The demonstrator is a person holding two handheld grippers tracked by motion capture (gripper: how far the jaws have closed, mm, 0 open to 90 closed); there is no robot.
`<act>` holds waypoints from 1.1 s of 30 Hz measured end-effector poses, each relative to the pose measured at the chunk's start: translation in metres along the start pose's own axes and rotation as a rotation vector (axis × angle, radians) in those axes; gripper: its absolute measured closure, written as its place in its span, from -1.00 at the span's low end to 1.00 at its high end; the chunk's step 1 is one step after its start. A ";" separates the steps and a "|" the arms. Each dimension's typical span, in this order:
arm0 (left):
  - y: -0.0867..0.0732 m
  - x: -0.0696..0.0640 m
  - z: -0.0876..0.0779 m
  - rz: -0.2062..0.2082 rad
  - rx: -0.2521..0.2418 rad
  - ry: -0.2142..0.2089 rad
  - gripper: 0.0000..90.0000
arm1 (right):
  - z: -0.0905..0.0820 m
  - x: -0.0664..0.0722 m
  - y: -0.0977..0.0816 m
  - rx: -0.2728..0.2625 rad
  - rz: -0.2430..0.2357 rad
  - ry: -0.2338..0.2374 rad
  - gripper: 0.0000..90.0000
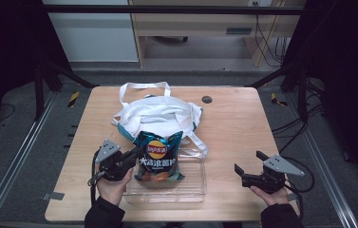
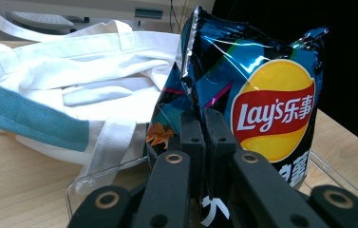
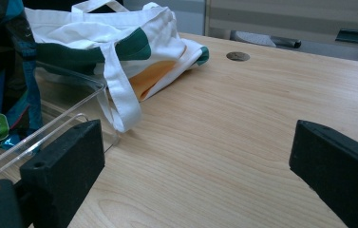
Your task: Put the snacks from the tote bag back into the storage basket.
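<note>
- High view: wooden table [image 1: 233, 123] with a white cloth bag [image 1: 160, 114] lying flat near the middle, teal trim, handles loose.
- Clear plastic tray [image 1: 193, 183] sits at the near edge, just in front of the cloth bag; one bag strap drapes over the tray's far right corner.
- Chip bag [image 1: 157, 156], dark blue with a red-and-yellow logo, stands upright in the left part of the tray.
- Left gripper [image 1: 136, 153] at the chip bag's left edge, held in the left hand [image 1: 112, 187]. Left gripper view: jaws pinched together on the chip bag's side seam, bag upright.
- Right gripper [image 1: 249, 167] held in the right hand [image 1: 269, 194], well apart to the right of the tray, above bare table. Right gripper view: jaws spread wide, nothing between them.
- Small dark round hole [image 1: 207, 99] in the tabletop beyond the cloth bag.
</note>
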State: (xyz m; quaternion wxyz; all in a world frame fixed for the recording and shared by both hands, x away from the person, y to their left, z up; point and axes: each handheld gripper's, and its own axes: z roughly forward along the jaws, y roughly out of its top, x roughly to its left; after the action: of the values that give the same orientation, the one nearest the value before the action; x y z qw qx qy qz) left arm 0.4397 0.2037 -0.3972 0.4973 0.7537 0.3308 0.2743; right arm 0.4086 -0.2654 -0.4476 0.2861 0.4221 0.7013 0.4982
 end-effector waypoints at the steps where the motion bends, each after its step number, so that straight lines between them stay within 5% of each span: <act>1: 0.000 0.000 0.001 0.001 0.000 0.002 0.94 | 0.000 0.000 0.000 0.000 0.000 0.000 -0.90; 17: -0.001 0.005 0.008 0.004 0.000 0.006 0.81 | 0.001 0.000 0.000 0.005 -0.003 0.003 -0.89; 33: 0.001 0.006 -0.002 0.055 -0.015 -0.027 0.35 | 0.000 0.000 0.000 0.005 0.002 0.004 -0.89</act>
State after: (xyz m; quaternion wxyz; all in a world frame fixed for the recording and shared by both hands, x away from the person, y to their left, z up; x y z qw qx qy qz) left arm 0.4425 0.2094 -0.3951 0.4998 0.7623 0.3011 0.2801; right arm 0.4087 -0.2650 -0.4477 0.2832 0.4225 0.7025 0.4978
